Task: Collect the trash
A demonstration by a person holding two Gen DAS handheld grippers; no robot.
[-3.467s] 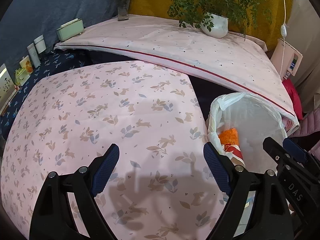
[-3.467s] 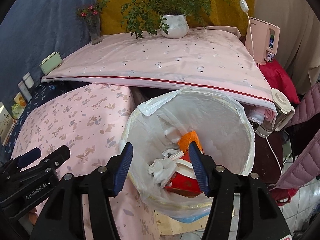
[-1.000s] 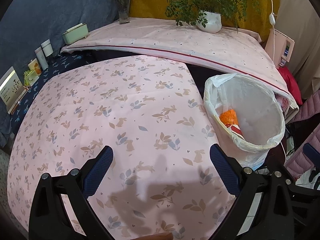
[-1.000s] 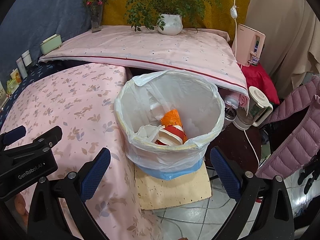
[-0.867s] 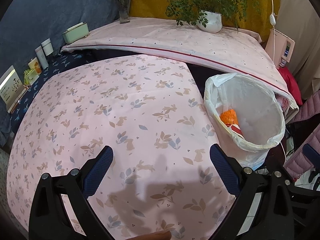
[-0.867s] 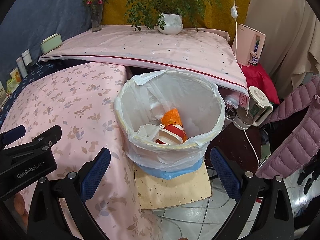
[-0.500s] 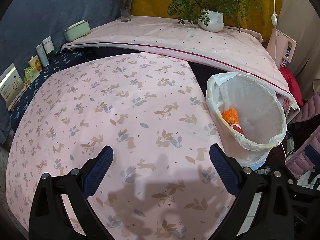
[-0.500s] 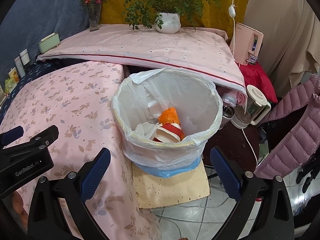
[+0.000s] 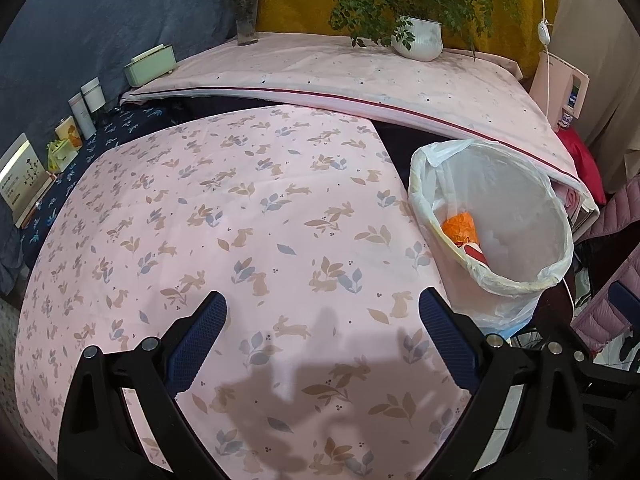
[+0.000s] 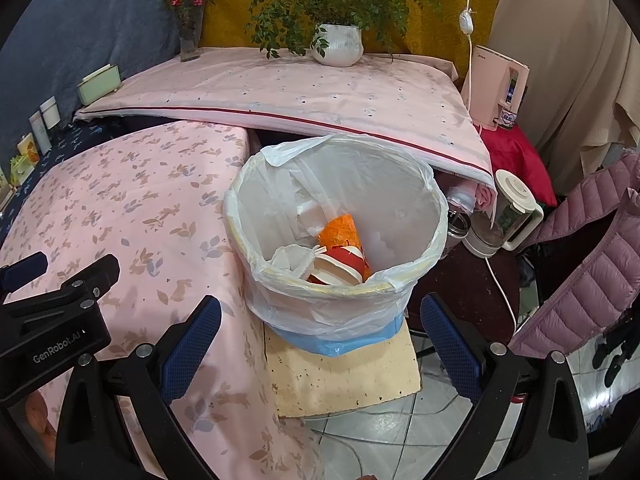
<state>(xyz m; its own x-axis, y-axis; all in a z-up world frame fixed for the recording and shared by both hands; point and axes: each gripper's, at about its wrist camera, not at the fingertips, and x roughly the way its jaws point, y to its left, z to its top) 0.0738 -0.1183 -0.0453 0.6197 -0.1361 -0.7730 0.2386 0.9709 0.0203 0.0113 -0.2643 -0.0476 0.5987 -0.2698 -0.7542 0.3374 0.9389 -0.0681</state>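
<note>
Both the left gripper [image 9: 322,328] and the right gripper [image 10: 320,330] are hovering with jaws spread and empty. The crumpled orange wrapper [image 10: 340,230] and red paper cup [image 10: 340,266] are lying inside the white-lined bin [image 10: 434,208], which is standing just beside the pink rabbit-print table [image 9: 240,208], likely for easy dropping.

"GenRobot.AI" stands in white letters on the black body of the left tool [image 10: 60,280]; no other lettering is legible.

A lived-in home room, shown by a desk [image 9: 240,208] draped in rabbit-print pink cloth, a potted plant [image 10: 337,44] and flower vase [image 10: 189,36] set on a raised covered surface, an electric kettle [image 10: 506,216], a padded jacket [image 10: 592,280], a tiled floor [image 10: 384,432]
</note>
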